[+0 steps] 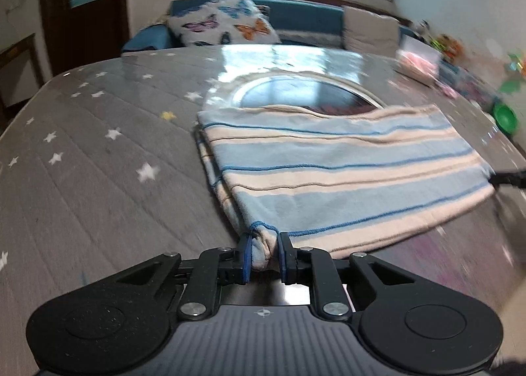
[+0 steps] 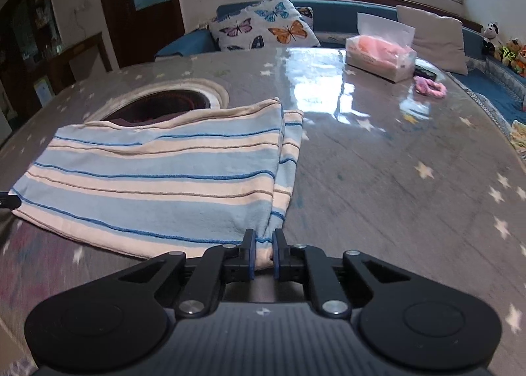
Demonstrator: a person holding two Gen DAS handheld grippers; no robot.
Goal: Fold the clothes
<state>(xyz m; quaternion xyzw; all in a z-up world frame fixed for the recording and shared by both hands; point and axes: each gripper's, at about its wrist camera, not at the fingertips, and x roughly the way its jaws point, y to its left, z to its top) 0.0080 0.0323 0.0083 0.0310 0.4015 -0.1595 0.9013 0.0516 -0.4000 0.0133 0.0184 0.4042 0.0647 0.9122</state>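
Observation:
A blue and cream striped cloth (image 1: 345, 172) lies folded in layers on the grey star-patterned table (image 1: 98, 162). My left gripper (image 1: 265, 246) is shut on its near left corner. In the right wrist view the same cloth (image 2: 157, 178) spreads to the left, and my right gripper (image 2: 263, 247) is shut on its near right corner. The right gripper's tip also shows in the left wrist view (image 1: 509, 177) at the cloth's right edge. The cloth's far edge lies over a round recess (image 2: 164, 103) in the table.
A tissue box (image 2: 381, 54) and a pink scrunchie (image 2: 429, 86) sit on the table's far right. A green bowl (image 1: 506, 118) is at the right edge. A blue sofa with a butterfly cushion (image 2: 263, 27) runs behind the table.

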